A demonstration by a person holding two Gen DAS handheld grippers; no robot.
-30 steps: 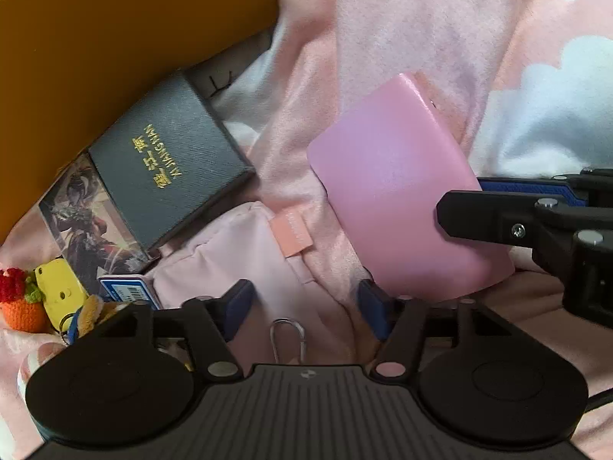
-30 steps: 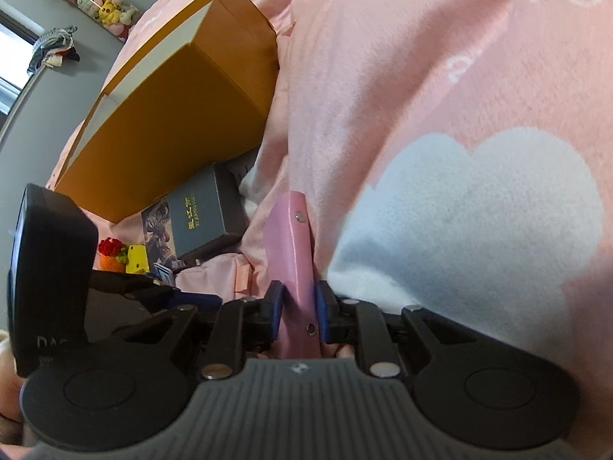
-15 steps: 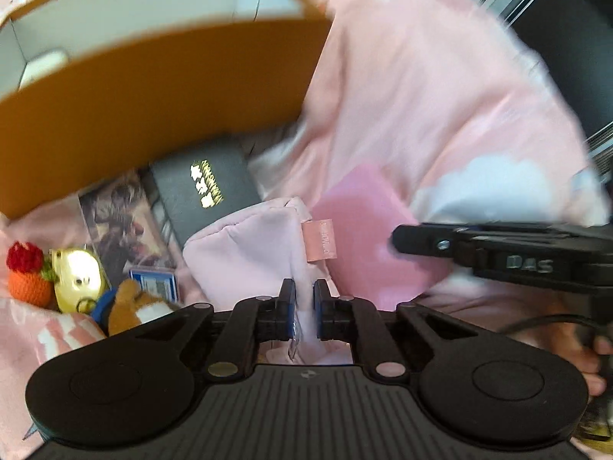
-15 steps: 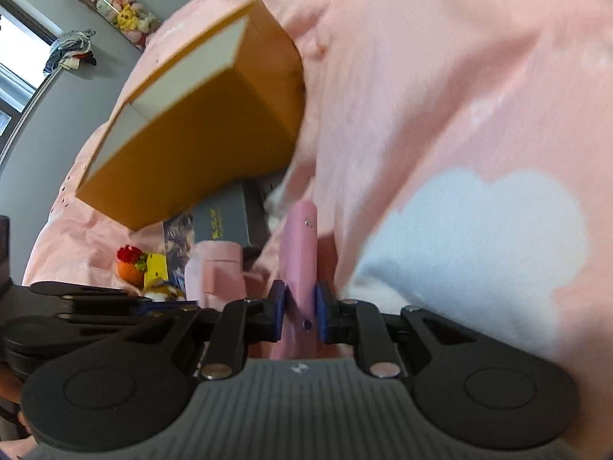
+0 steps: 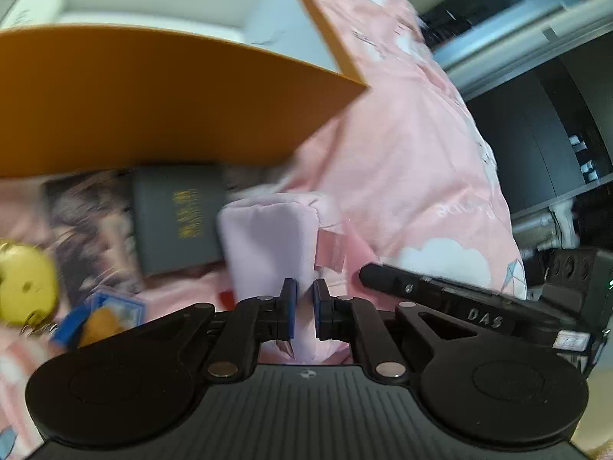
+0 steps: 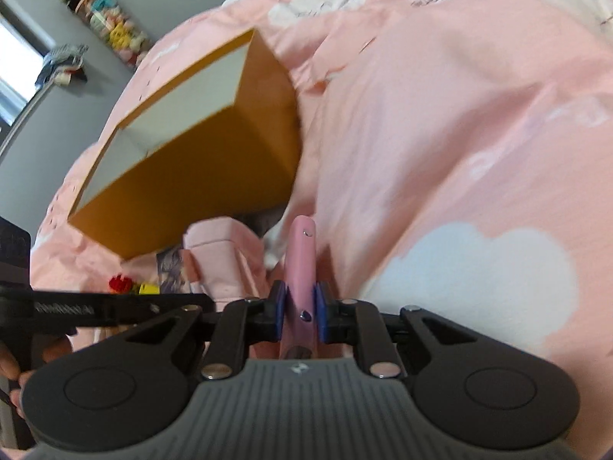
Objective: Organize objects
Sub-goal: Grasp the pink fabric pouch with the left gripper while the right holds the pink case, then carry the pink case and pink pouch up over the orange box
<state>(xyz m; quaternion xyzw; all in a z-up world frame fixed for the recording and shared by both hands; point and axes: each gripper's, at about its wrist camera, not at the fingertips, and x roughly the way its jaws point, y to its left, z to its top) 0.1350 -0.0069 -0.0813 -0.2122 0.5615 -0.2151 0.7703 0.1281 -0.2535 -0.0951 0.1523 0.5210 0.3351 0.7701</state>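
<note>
Pink bedding printed with white clouds [image 6: 440, 122] covers a bed, and on it sits an open orange cardboard box with a pale grey inside [image 6: 199, 161], tilted on the soft quilt with its open top facing up. At the foot of the box lie a dark grey booklet with gold lettering [image 5: 176, 218], a round yellow trinket [image 5: 23, 283] and some blurred picture cards. The left gripper [image 5: 304, 306] has its blue-padded fingers pinched nearly together on the near edge of a soft pale pink fabric pouch [image 5: 268, 245], which stands up from the fingers toward the box, its long axis running away from the camera and a small salmon tag on its right side. The right gripper [image 6: 299, 308] is clamped on a slim, flat, smooth pink case with small metal studs [image 6: 302, 268], held edge-on so only its narrow spine shows; its long axis points forward and up, with the rounded end aimed at the gap beside the box's right corner. Each piece appears to be gripped by one end, likely so that the free end can go first over the box rim. Both are held close in front of the box, side by side and not yet inside it.
</note>
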